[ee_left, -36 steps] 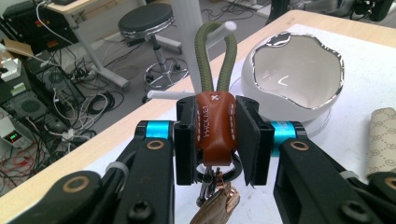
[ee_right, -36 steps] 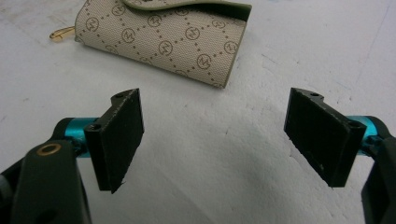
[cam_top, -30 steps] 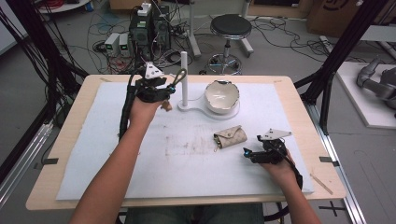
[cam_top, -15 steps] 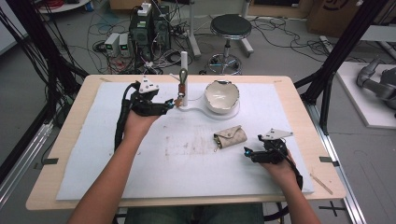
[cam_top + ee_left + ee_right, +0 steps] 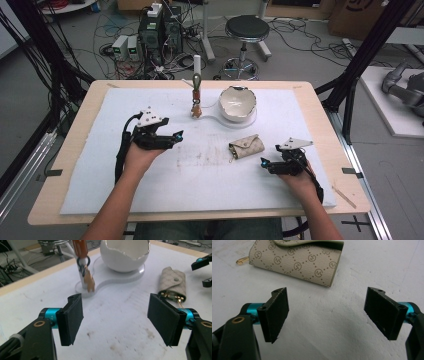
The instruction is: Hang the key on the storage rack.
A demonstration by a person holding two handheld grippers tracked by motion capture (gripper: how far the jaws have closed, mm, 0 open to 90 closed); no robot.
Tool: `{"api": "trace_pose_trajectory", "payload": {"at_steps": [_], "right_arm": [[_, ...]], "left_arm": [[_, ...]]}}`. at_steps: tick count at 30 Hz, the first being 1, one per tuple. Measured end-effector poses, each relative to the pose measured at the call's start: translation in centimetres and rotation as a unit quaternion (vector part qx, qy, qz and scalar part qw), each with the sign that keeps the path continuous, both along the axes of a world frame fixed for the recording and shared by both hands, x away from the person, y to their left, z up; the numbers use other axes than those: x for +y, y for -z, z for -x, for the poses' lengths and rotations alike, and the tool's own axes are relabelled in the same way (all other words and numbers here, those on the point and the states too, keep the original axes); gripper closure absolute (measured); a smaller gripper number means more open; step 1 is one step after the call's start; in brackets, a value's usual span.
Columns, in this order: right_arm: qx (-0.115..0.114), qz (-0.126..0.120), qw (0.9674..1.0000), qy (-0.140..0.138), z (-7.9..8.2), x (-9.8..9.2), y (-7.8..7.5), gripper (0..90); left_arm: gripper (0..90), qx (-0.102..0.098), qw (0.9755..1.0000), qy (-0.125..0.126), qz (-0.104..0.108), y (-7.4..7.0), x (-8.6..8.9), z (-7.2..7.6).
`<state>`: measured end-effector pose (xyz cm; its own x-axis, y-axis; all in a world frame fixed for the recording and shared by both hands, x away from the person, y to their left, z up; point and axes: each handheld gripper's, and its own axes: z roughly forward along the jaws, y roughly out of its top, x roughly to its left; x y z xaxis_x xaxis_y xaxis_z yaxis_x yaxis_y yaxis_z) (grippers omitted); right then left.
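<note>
Orange-strapped brass keyring [image 5: 196,100] hung on white post [image 5: 197,64] — done; left gripper [image 5: 176,138] just opening, empty; right gripper [image 5: 266,164] wide; beige monogram key pouch [image 5: 246,146] — left.

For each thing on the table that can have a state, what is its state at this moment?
key pouch: flap shut, lying flat on the mat.
keychain: hanging on the white post.
eggshell bowl: upright on its stand.
left gripper: open, nothing between the jaws.
right gripper: open, nothing held, just short of the pouch.
</note>
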<state>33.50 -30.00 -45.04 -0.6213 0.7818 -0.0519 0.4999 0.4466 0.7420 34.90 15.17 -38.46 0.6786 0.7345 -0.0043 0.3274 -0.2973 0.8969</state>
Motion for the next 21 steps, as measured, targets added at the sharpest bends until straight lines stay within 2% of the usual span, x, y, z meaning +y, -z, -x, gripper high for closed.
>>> {"api": "trace_pose_trajectory", "payload": {"at_steps": [5, 10, 14, 21], "right_arm": [[0.000, -0.003, 1.0000, -0.001, 0.1, 0.1, -0.1, 20.2], [-0.001, -0.006, 1.0000, 0.001, 0.2, 0.0, -0.1, 20.1], [0.003, -0.009, 1.0000, 0.000, 0.1, 0.2, -0.1, 20.1], [0.004, -0.017, 0.9998, 0.000, 0.0, 0.2, -0.2, 18.3]], "left_arm": [[27.1, 0.001, 0.9999, -0.003, 0.010, 1.3, 0.9, 1.7], [24.6, -0.002, 0.9999, -0.002, 0.016, 1.8, 1.8, 2.6], [19.8, -0.003, 0.9998, -0.007, 0.018, 2.0, 2.7, 2.5], [19.2, -0.005, 0.9997, -0.012, 0.022, 2.0, 3.6, 2.0]]}}
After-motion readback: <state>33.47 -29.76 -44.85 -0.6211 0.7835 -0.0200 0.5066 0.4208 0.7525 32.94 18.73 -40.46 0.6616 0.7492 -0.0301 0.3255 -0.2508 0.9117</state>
